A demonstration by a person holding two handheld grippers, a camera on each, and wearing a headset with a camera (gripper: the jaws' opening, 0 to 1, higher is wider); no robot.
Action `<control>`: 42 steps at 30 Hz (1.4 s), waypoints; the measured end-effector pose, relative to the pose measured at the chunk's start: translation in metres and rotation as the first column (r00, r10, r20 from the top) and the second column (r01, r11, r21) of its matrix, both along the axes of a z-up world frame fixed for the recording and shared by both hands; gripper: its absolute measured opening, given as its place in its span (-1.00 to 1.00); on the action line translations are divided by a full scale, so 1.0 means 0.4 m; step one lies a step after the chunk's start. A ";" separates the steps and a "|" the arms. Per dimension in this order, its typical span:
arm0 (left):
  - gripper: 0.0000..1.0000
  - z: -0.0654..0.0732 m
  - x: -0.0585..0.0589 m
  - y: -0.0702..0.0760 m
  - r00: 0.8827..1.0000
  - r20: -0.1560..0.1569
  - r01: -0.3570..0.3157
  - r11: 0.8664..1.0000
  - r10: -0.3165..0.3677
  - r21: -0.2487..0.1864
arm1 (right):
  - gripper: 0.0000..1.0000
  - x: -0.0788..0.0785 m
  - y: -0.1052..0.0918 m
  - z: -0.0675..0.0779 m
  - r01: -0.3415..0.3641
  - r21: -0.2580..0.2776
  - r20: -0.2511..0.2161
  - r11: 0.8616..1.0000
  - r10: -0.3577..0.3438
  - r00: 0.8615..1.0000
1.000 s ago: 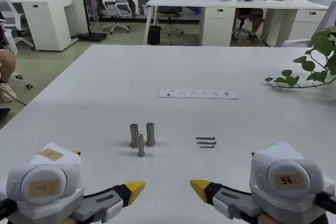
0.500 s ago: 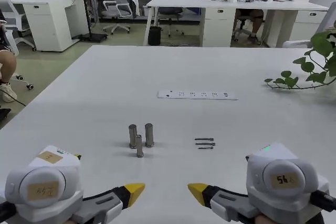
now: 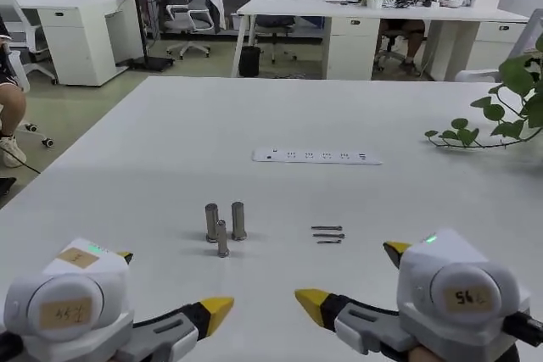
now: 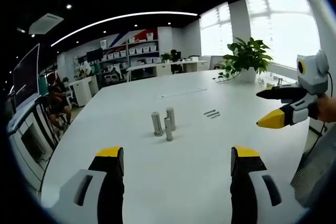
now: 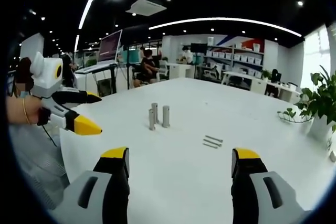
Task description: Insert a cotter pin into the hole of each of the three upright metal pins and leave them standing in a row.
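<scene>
The left hand-held gripper (image 4: 177, 153) gapes wide at the near edge of the desk (image 3: 153, 142). Three pins (image 3: 222, 226) stand clustered mid-desk, with cotters (image 3: 327, 234) lying near their right. The right hand-held gripper (image 5: 180, 153) is wide too, empty. The head view catches a power strip (image 3: 316, 157) farther back.

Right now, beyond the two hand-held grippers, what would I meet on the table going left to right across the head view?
three upright metal pins → three loose cotter pins → trailing plant

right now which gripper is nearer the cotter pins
Right. The right gripper hangs just short of the cotter pins; the left gripper is farther left, short of the metal pins.
</scene>
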State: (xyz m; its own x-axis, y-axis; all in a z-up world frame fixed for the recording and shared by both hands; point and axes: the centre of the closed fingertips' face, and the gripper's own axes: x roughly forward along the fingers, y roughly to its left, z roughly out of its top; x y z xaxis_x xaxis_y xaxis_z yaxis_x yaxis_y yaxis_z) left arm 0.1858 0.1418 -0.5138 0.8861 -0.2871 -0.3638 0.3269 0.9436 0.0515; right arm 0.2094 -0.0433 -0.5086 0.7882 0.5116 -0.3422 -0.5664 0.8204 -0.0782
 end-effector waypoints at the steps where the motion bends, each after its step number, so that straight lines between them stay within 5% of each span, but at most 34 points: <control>1: 0.64 0.001 0.000 0.001 1.000 0.002 -0.005 1.000 0.005 -0.002 | 0.54 0.001 0.000 0.004 -0.001 0.006 0.007 1.000 0.001 1.000; 8: 0.61 -0.005 -0.005 -0.003 1.000 -0.005 -0.004 1.000 0.004 0.009 | 0.52 -0.002 0.006 0.012 -0.023 -0.029 0.048 0.999 0.024 0.999; 13: 0.60 -0.003 -0.006 -0.003 1.000 0.002 -0.001 1.000 0.001 0.014 | 0.52 -0.003 0.003 0.005 -0.022 -0.029 0.035 0.999 0.023 0.999; 20: 0.56 0.008 -0.006 -0.004 1.000 0.019 0.002 1.000 -0.001 -0.030 | 0.45 -0.006 0.010 0.009 -0.033 -0.020 0.045 0.999 0.034 0.998; 24: 0.55 0.004 -0.008 -0.005 1.000 0.015 0.004 1.000 -0.004 -0.013 | 0.46 -0.004 -0.004 -0.012 -0.013 0.003 -0.002 1.000 0.013 1.000; 32: 0.53 0.001 -0.013 -0.016 1.000 0.010 0.019 1.000 -0.018 -0.009 | 0.45 -0.008 -0.005 -0.019 -0.013 -0.009 -0.012 1.000 0.013 1.000; 39: 0.40 0.016 -0.007 -0.027 0.998 0.036 0.049 0.998 -0.050 0.027 | 0.39 -0.003 -0.001 -0.011 -0.018 -0.004 -0.011 1.000 0.018 1.000; 42: 0.28 0.023 0.011 -0.032 0.997 0.058 0.058 0.998 -0.058 -0.004 | 0.38 -0.002 -0.002 -0.011 -0.014 0.001 -0.016 1.000 0.014 1.000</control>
State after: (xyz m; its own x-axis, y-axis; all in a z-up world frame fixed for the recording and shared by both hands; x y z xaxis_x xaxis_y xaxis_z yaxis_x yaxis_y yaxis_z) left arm 0.1900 0.1291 -0.5046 0.8874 -0.3409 -0.3102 0.3779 0.9235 0.0662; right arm 0.2084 -0.0443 -0.5132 0.7755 0.5224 -0.3546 -0.5787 0.8126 -0.0685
